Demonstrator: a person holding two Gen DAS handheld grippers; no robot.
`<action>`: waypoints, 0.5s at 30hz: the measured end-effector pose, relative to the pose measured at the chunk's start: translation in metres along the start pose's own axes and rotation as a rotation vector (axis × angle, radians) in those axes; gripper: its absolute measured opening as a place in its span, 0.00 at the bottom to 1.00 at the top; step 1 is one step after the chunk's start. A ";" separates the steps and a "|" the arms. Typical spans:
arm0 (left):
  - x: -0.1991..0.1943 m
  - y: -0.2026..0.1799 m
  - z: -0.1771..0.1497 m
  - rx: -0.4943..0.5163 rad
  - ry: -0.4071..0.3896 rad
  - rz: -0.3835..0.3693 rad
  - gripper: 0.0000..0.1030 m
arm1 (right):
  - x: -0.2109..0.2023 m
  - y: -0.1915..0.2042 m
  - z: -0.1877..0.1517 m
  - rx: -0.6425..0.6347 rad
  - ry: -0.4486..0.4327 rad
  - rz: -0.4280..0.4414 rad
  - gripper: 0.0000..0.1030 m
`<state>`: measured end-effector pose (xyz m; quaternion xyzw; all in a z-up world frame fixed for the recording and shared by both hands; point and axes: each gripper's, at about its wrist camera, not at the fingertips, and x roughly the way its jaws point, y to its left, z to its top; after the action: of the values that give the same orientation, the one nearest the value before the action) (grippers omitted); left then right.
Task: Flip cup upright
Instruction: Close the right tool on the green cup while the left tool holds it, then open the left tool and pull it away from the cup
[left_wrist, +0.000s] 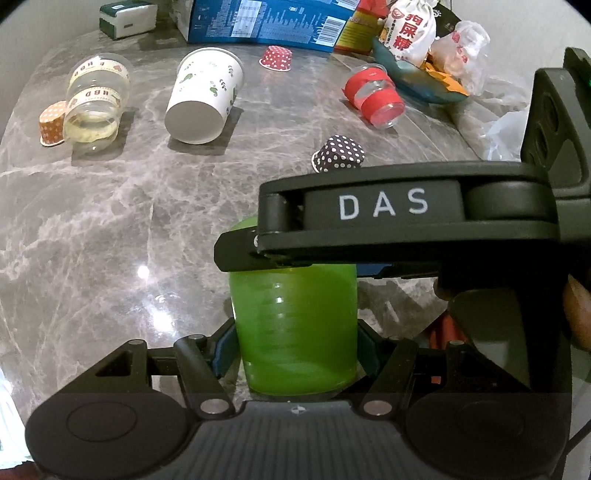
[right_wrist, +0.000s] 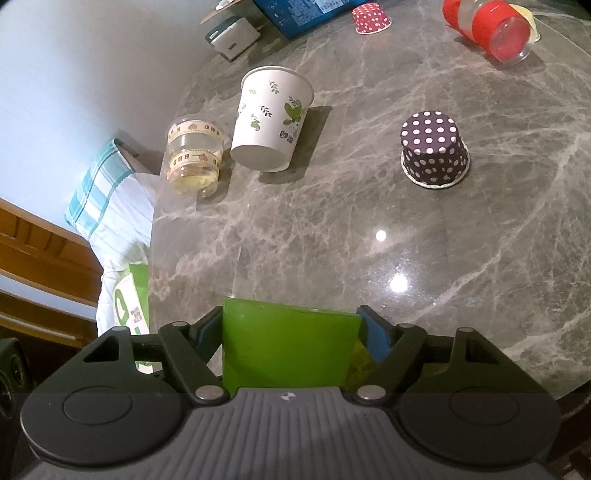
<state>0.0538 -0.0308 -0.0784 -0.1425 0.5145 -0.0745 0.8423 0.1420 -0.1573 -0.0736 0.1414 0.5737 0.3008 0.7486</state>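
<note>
1. Nearest, both the left tongs (left_wrist: 295, 347) and right tongs (right_wrist: 291, 343) clench the green cup (left_wrist: 295, 325) just above the bench (left_wrist: 110, 240).
2. Opposed pulls could crush or twist it loose.
3. Farther off, a dropped cup might strike the polka-dot cup (right_wrist: 434, 153).

Under me spreads a glossy grey marble table (right_wrist: 424, 229), ceiling lights glinting off it. A pale wall (right_wrist: 92, 74) stands behind; beside the table, wooden furniture (right_wrist: 40, 254) and a checked pillow (right_wrist: 99, 184).

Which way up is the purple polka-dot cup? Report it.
Upside down: the purple polka-dot cup rests rim-down on the marble table, closed base on top.
</note>
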 end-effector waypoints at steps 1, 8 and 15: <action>0.000 0.001 0.000 -0.001 -0.002 -0.004 0.66 | 0.000 0.000 0.000 0.002 0.000 0.001 0.74; -0.006 0.007 -0.008 0.015 -0.037 0.040 0.91 | 0.000 0.001 0.001 -0.003 0.008 0.011 0.74; -0.040 0.031 -0.040 -0.006 -0.119 -0.007 0.97 | 0.003 0.002 0.000 0.003 0.009 0.029 0.74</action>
<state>-0.0005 0.0034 -0.0714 -0.1513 0.4634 -0.0673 0.8705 0.1422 -0.1538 -0.0743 0.1497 0.5756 0.3115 0.7412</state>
